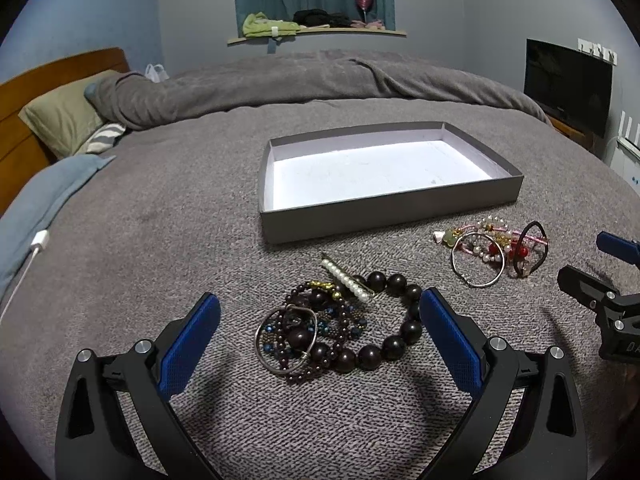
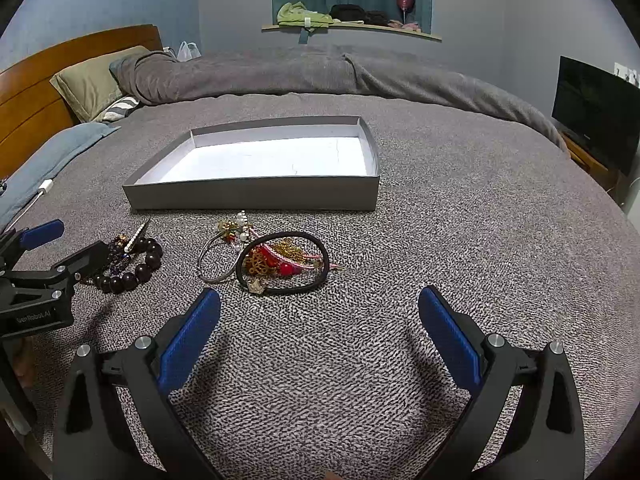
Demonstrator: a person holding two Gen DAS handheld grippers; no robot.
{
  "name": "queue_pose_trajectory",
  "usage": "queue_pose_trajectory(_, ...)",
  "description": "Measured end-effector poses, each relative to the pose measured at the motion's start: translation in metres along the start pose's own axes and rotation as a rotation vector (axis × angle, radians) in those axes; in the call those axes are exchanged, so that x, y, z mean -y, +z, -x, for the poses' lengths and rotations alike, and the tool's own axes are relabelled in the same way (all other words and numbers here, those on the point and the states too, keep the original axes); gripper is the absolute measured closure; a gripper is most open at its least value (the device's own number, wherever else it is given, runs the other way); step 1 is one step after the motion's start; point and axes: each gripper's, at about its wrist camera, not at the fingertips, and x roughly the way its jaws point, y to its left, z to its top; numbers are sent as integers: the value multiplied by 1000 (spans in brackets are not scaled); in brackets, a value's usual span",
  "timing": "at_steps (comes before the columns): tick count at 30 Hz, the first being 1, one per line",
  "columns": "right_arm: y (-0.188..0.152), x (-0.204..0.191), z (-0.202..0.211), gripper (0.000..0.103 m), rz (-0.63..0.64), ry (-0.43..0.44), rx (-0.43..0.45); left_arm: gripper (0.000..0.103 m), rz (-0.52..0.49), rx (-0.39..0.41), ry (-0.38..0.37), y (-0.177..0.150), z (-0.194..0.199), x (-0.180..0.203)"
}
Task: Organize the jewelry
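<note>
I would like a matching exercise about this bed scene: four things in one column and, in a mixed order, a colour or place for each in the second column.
Things:
1. tray
2. black hair tie
3. pearl hair clip
4. large-bead bracelet

Descriptions:
A. white and long, lying across the left pile
B. dark brown round beads, in front of the left gripper
C. grey outside, white inside, nothing in it
D. loop around the red and gold pieces, nearest the right gripper

Pairs: 1-C, 2-D, 3-A, 4-B
</note>
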Motion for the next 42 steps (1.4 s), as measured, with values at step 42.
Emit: queue_pose_trajectory(42,0,-5,-1,5,-4,13,-1,4,-1,0,2,-1,0,2)
